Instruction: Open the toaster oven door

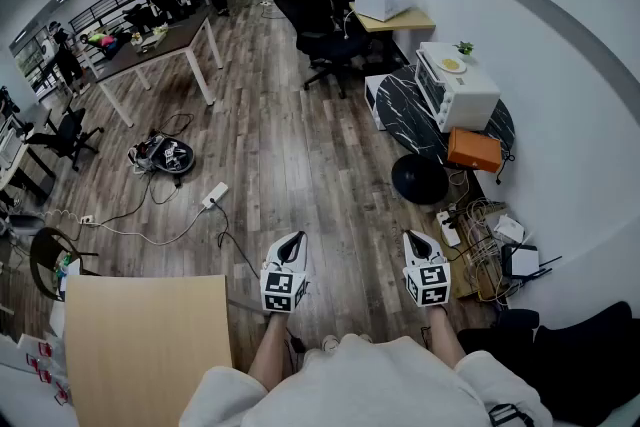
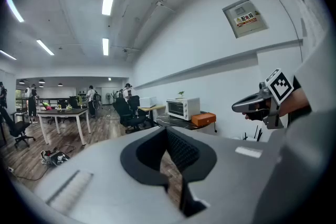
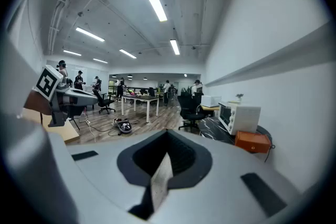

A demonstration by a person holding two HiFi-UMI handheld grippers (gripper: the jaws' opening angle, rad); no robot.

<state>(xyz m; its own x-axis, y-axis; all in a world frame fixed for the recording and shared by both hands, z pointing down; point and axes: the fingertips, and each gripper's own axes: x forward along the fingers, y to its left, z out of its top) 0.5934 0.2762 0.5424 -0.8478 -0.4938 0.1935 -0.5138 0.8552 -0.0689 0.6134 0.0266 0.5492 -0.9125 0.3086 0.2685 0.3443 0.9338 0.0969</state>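
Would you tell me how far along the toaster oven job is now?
Nothing is done yet: the door of the toaster oven is shut. The left gripper and right gripper are shut, empty, far from it. Left: approach, grip the door, pull open.

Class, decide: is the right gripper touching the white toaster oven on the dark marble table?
Apart. The head view shows wooden floor between the right gripper and the white toaster oven.
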